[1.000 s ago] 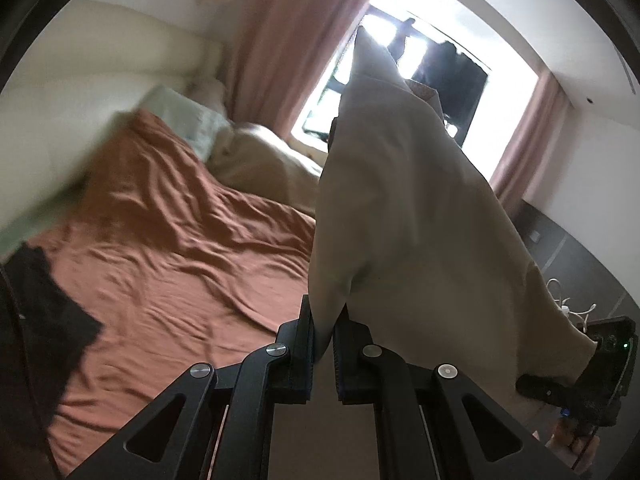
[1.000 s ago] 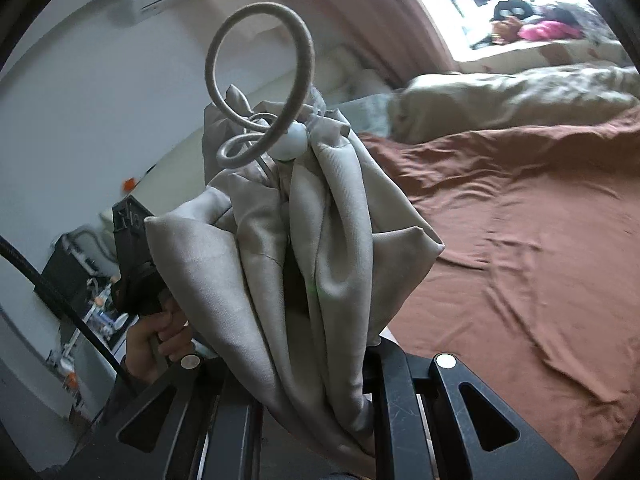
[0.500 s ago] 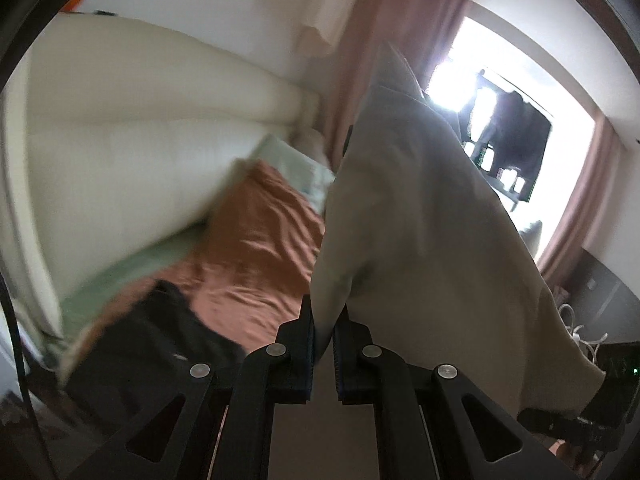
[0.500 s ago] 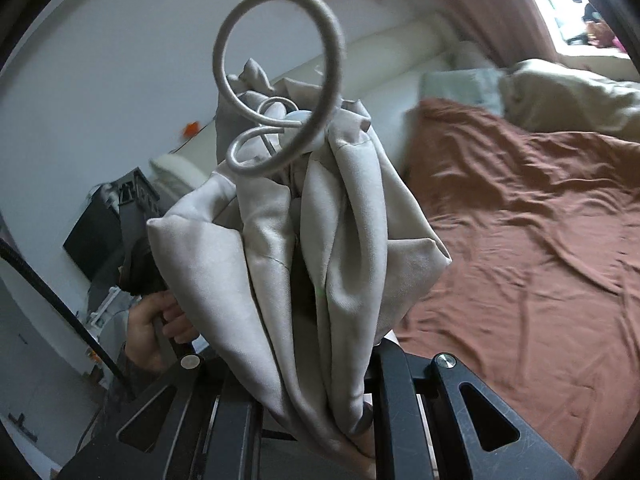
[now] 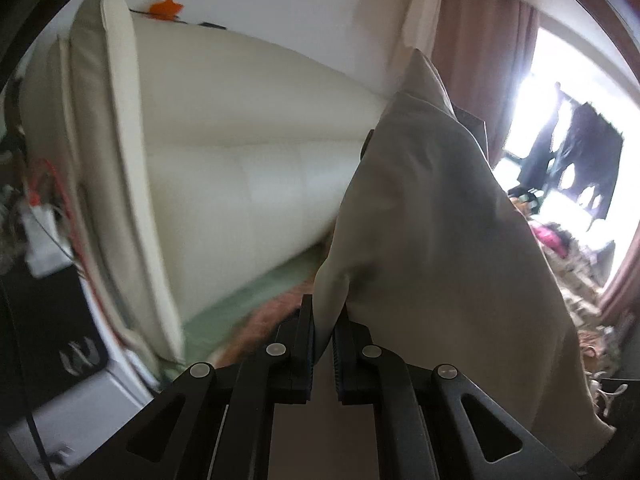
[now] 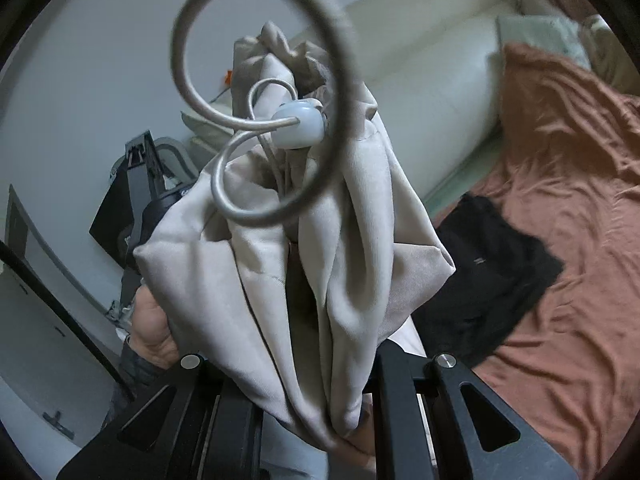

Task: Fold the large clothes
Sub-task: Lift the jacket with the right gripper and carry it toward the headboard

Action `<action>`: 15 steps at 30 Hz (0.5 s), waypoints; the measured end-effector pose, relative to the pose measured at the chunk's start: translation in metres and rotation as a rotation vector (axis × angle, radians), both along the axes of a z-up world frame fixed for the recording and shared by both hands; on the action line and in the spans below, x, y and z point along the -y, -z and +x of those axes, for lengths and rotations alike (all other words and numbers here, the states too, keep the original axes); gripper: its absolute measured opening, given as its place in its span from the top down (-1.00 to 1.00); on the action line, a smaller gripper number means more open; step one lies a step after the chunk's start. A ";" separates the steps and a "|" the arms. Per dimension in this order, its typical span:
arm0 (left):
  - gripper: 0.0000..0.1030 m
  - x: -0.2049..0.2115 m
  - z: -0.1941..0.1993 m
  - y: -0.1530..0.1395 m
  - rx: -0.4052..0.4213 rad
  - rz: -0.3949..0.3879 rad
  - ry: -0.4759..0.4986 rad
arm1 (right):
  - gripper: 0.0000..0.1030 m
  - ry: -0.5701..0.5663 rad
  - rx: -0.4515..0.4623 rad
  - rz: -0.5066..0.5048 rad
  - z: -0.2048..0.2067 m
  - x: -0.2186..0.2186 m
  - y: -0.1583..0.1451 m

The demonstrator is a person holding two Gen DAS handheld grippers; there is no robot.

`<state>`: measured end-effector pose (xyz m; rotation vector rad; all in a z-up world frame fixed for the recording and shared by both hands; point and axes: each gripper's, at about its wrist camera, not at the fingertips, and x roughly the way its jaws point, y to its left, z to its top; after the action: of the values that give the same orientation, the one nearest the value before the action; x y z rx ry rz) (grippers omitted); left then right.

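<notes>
Garment (image 5: pixel 432 240) now swings toward the headboard (image 5: pixel 240 168); a second ago the left view looked across the bed (image 6: pixel 560 240). We judge we are carrying it to a lay-down spot, fold not yet begun. It is beige, smooth, bunched, held in the air, with a drawcord (image 6: pixel 256 92) and toggle (image 6: pixel 298 125). Left gripper (image 5: pixel 323 332) pinches one edge; right gripper (image 6: pixel 320 380) clamps a thick gather. Black cloth (image 6: pixel 492 276) lies at the bed's near edge.

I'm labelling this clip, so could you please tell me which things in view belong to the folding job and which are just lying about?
Job in hand:
- beige garment, with drawstring and toggle
- left gripper, right gripper, both clamping it

Lying about:
- black garment on the rust bedsheet
- cream headboard
- pillow
</notes>
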<state>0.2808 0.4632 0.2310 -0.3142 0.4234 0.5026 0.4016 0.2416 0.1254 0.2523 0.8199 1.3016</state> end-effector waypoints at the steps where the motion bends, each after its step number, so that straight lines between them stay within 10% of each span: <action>1: 0.86 -0.007 -0.001 0.001 -0.007 0.000 -0.018 | 0.83 -0.007 -0.010 -0.001 -0.001 -0.008 0.000; 15: 0.87 -0.081 0.071 0.081 -0.116 -0.043 -0.112 | 0.83 -0.067 -0.160 -0.009 0.082 -0.060 0.072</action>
<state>0.3520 0.5440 0.1499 -0.3527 0.5316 0.6238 0.4834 0.3016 0.0530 0.3269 0.9763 1.3525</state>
